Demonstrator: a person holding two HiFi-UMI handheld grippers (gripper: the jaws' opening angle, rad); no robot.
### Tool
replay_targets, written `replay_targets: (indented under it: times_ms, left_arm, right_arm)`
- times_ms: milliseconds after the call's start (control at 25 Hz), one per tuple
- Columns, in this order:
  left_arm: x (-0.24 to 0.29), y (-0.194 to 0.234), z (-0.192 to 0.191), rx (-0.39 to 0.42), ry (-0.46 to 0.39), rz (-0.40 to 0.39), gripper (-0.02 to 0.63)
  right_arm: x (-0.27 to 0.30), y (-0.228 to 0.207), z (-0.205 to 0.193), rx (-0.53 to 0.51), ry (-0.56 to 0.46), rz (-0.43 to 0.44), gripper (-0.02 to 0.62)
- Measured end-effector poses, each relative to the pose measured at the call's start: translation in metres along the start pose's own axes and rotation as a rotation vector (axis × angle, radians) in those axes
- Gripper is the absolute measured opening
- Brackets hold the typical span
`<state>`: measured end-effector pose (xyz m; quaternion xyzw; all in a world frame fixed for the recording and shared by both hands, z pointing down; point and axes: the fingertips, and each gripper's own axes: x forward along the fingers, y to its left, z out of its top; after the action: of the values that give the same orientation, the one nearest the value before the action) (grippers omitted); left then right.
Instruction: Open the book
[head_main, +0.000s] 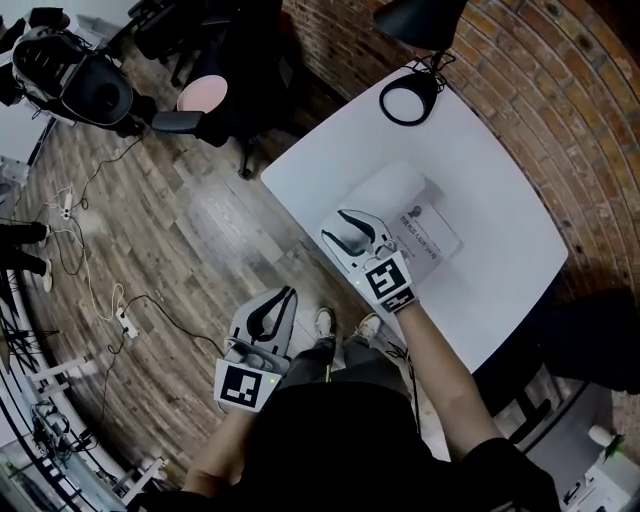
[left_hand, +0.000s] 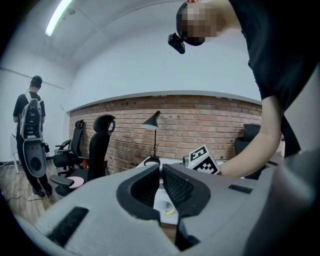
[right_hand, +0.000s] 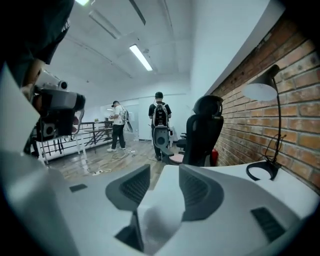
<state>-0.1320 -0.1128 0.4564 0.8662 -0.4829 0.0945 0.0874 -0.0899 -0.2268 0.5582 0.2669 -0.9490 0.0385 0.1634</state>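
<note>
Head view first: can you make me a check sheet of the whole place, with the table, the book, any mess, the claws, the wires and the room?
Surface: white table, mostly bare.
Job's things: book lies flat near the table's front edge. It looks open, with a plain white leaf beside a printed one.
Clutter: only a black desk lamp, at the far corner.
Claws: right claw open by the book, with a blurred white shape low between its jaws. Left claw shut, empty, off the table.
Cables: loose cables and a power strip on the wooden floor.
Surroundings: brick wall, office chair, two people standing far off.
</note>
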Motion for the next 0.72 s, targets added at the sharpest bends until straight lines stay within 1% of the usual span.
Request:
replay_targets:
  times_ms: [80, 200, 360, 560, 640, 680, 720]
  left_arm:
    - [0.002, -0.004, 0.002, 0.001, -0.008, -0.014, 0.038]
    - [0.003, -0.008, 0.002, 0.000, -0.015, -0.029, 0.038]
    - [0.002, -0.013, 0.000, 0.005, -0.016, -0.041, 0.038]
    - [-0.001, -0.020, -0.003, 0.002, -0.023, -0.049, 0.038]
    - [-0.004, -0.023, -0.001, 0.007, -0.036, -0.053, 0.038]
    - [-0.006, -0.024, -0.001, 0.009, -0.040, -0.055, 0.038]
    - [-0.007, -0.026, 0.000, 0.009, -0.043, -0.056, 0.038]
  right_arm:
    - [-0.011, -0.001, -0.010, 0.022, 0.015, -0.032, 0.176]
    - [-0.030, 0.000, -0.028, 0.074, 0.040, -0.077, 0.153]
    - [-0.043, 0.005, -0.053, 0.098, 0.093, -0.099, 0.152]
    - [-0.054, 0.001, -0.063, 0.123, 0.117, -0.139, 0.143]
    - [-0.060, -0.001, -0.067, 0.129, 0.125, -0.161, 0.115]
    - [-0.064, -0.002, -0.069, 0.136, 0.126, -0.173, 0.115]
    - [-0.068, -0.004, -0.069, 0.147, 0.126, -0.186, 0.102]
